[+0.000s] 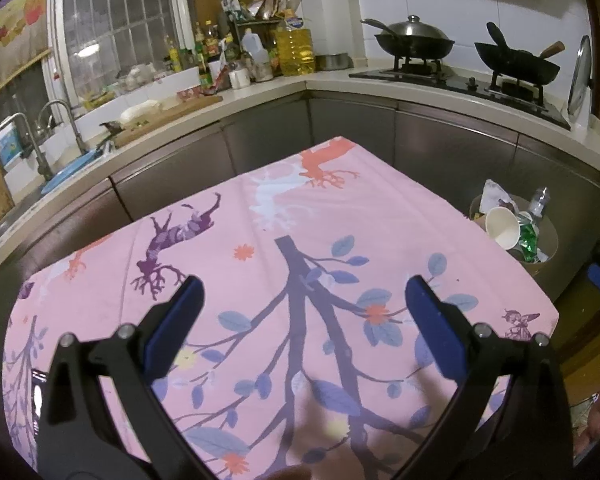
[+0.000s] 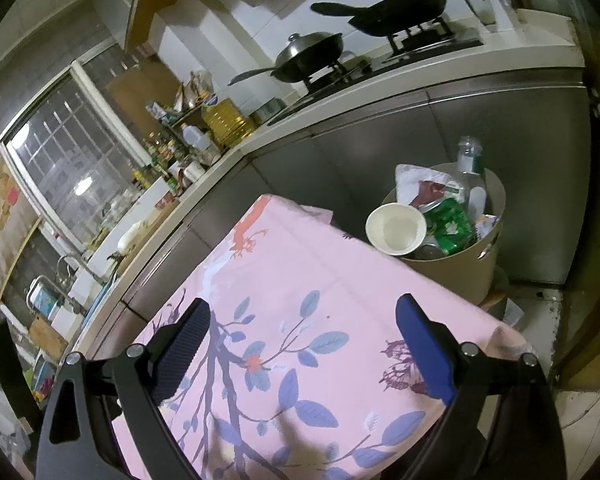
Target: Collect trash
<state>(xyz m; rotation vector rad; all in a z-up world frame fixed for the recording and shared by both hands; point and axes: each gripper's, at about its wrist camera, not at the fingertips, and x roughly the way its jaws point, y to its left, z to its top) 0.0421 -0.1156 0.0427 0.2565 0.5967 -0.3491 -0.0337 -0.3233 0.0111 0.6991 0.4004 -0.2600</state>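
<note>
Left gripper (image 1: pixel 300 300) and right gripper (image 2: pixel 304 320): jaws spread wide, empty, above pink tree-print tablecloth (image 2: pixel 284 280). Beyond table's far-right edge: round tan paper bin (image 2: pixel 456 272) holding white paper cup (image 2: pixel 396 229), crushed green can (image 2: pixel 452 226), clear plastic bottle (image 2: pixel 469 160).

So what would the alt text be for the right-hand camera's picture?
An open right gripper hovers over a pink floral tablecloth; beyond the table's edge, a tan bin holds a paper cup, green wrapper and bottle.
</note>
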